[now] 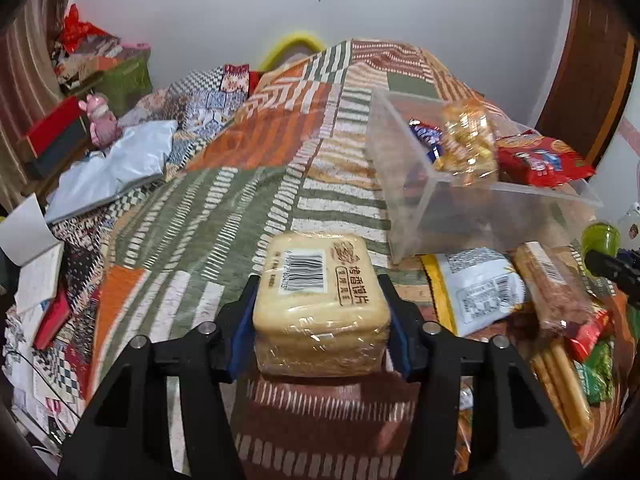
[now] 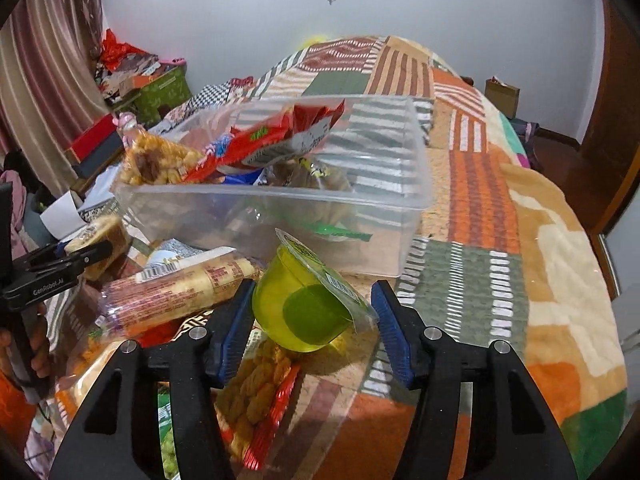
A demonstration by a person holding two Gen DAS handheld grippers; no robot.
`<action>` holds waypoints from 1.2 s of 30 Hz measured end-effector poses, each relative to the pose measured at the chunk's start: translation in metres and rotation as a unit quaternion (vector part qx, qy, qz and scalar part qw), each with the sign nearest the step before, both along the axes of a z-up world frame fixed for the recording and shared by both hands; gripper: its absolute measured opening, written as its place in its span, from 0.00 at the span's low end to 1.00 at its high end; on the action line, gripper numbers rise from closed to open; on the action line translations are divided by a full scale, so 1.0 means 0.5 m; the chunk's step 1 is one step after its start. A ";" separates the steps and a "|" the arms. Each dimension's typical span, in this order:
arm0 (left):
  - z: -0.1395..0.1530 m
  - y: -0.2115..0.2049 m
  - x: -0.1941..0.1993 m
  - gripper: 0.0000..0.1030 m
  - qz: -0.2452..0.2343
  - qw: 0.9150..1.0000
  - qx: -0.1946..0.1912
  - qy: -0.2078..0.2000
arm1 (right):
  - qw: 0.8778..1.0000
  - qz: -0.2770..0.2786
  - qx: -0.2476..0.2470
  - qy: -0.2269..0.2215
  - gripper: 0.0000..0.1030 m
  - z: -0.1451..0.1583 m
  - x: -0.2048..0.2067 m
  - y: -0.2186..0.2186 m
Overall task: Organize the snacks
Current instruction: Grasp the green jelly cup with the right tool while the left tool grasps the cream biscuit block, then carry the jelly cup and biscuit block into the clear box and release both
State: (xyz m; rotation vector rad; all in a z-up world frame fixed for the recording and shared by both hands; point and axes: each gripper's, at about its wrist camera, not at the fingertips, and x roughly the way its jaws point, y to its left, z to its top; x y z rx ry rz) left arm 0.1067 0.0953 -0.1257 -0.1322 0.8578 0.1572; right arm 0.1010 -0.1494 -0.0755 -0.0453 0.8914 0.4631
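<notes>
My left gripper (image 1: 320,296) is shut on a pale yellow wrapped pack of toasted bun slices (image 1: 320,304) and holds it above the patterned bedspread (image 1: 224,208). The clear plastic bin (image 1: 452,200) with several snacks in it stands ahead to the right. My right gripper (image 2: 312,304) holds a green jelly cup (image 2: 304,304), tilted on its side; the left pad touches it and a gap shows at the right pad. The bin (image 2: 280,204) sits just beyond, with a red snack bag (image 2: 276,136) and a caramel puffed bar (image 2: 160,160) in it. The left gripper with the yellow pack (image 2: 100,248) shows at the left.
Loose snacks lie by the bin: a white packet (image 1: 476,288), a long wafer pack (image 2: 180,288), a bag of fried bits (image 2: 256,384) under my right gripper. Boxes and clutter stand beside the bed at left (image 1: 56,136). The bed's edge curves away at right (image 2: 576,280).
</notes>
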 end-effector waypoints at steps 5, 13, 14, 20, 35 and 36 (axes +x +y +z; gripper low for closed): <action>0.037 -0.009 -0.026 0.53 -0.010 1.000 -0.005 -0.017 | 1.000 -0.008 0.011 -0.019 0.53 0.034 -0.010 -0.015; 0.114 -0.038 -0.059 0.53 -0.024 0.998 0.008 -0.064 | 0.998 -0.014 0.021 -0.053 0.53 0.082 -0.026 -0.024; 0.122 -0.044 -0.058 0.53 -0.027 0.997 0.008 -0.069 | 0.998 -0.015 0.022 -0.057 0.53 0.087 -0.025 -0.024; 0.164 -0.088 -0.045 0.53 -0.054 0.994 0.000 -0.098 | 0.997 -0.016 0.030 -0.071 0.53 0.100 -0.020 -0.022; 0.167 -0.191 0.082 0.53 -0.104 0.989 0.003 -0.102 | 0.996 -0.012 0.034 -0.079 0.53 0.097 0.042 -0.012; 0.162 -0.196 0.095 0.53 -0.112 0.989 -0.001 -0.098 | 0.996 -0.012 0.033 -0.077 0.53 0.094 0.047 -0.011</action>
